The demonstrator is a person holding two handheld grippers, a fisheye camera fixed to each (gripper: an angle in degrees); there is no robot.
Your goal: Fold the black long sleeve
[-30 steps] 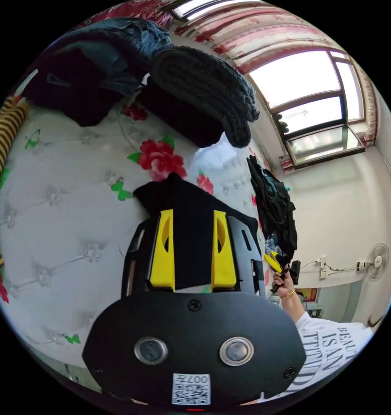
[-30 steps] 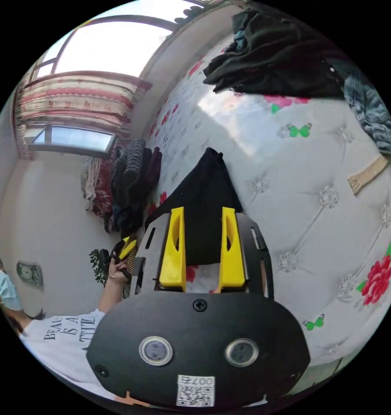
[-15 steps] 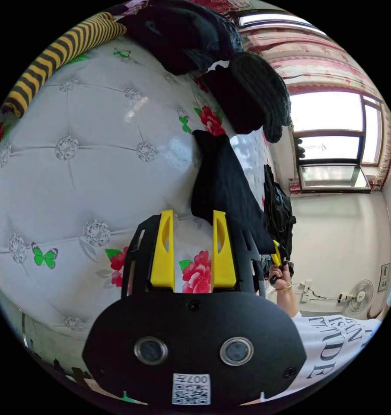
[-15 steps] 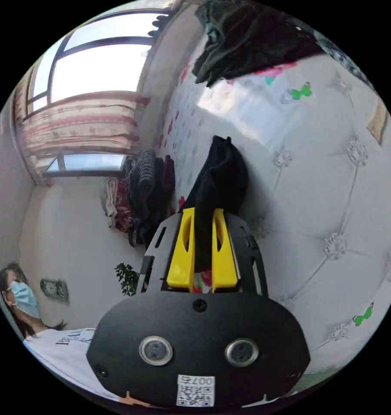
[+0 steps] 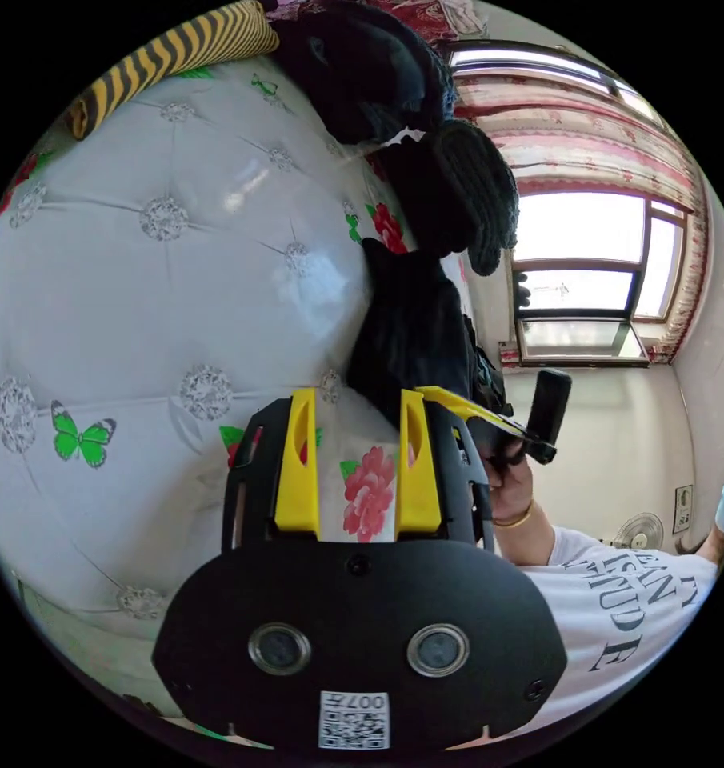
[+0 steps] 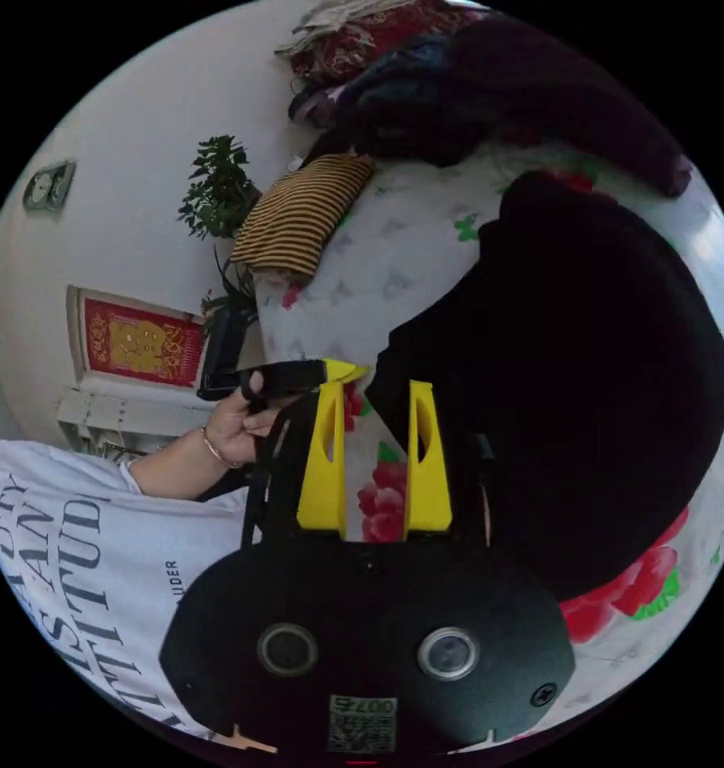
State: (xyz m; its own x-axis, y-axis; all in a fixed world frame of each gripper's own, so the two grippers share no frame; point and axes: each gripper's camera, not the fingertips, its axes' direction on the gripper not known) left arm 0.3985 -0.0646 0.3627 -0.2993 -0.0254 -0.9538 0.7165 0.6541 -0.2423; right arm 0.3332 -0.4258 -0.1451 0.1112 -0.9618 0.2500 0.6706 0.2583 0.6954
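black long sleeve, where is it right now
In the right gripper view the black long sleeve lies on the floral bed cover, just right of the open right claw.

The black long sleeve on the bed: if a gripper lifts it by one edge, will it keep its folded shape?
Probably not. The black long sleeve lies in soft rounded folds on the bed cover, so it looks floppy and would likely sag and unfold. It looks light. The cover looks glossy, so a push may slide it.

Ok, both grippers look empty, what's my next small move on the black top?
Probably re-grip: the right gripper and left gripper are open over bare floral cover, while the black long sleeve lies bunched beside them. Ease the right fingers onto its near edge.
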